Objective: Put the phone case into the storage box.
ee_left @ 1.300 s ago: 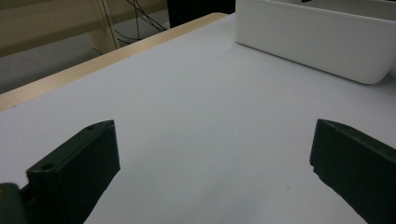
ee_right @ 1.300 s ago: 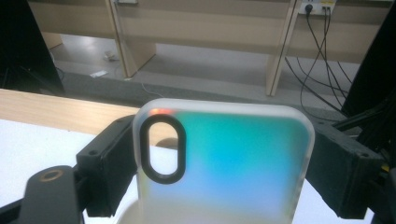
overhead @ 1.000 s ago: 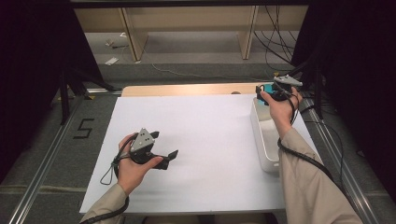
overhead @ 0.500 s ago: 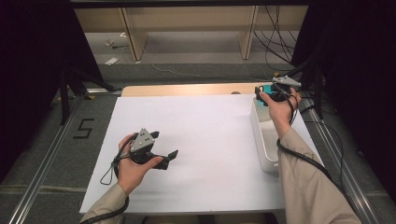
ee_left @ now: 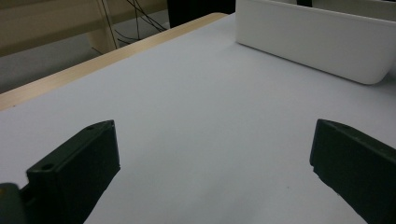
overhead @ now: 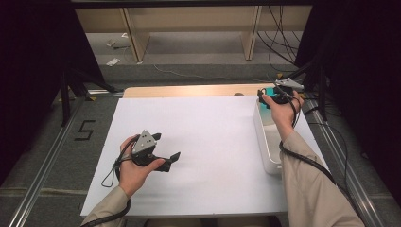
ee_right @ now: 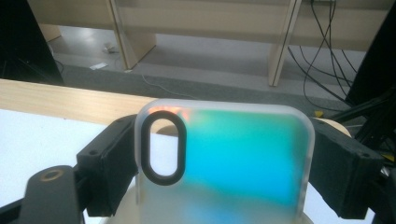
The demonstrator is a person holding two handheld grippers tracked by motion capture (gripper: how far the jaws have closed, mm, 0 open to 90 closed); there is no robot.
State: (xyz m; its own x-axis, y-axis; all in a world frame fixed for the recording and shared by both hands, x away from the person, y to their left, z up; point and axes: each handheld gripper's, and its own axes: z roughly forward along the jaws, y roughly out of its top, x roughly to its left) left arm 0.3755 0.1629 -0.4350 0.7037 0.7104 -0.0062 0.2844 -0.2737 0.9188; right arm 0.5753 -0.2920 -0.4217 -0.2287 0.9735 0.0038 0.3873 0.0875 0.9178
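There is 1 tabletop [overhead: 208, 156], big and white, with a strip of bare wood along its far edge. On its right side sits 1 long white bin [overhead: 265, 142]. The bin's long side runs from near the person to far away. There are 2 claws and 1 phone case.

The left claw [overhead: 166, 150] rests low on the tabletop, well apart from the bin. Its 2 black jaws stand wide with nothing between them.

The right claw [overhead: 265, 96] is up over the far end of the bin. It holds the phone case [ee_right: 224, 163], with 1 jaw pressed on each long edge. The case is see-through with a blue-green shine. In the right gripper view it stands up tall, its long side going up and down, and its black oval camera hole [ee_right: 162, 147] is at the top left.
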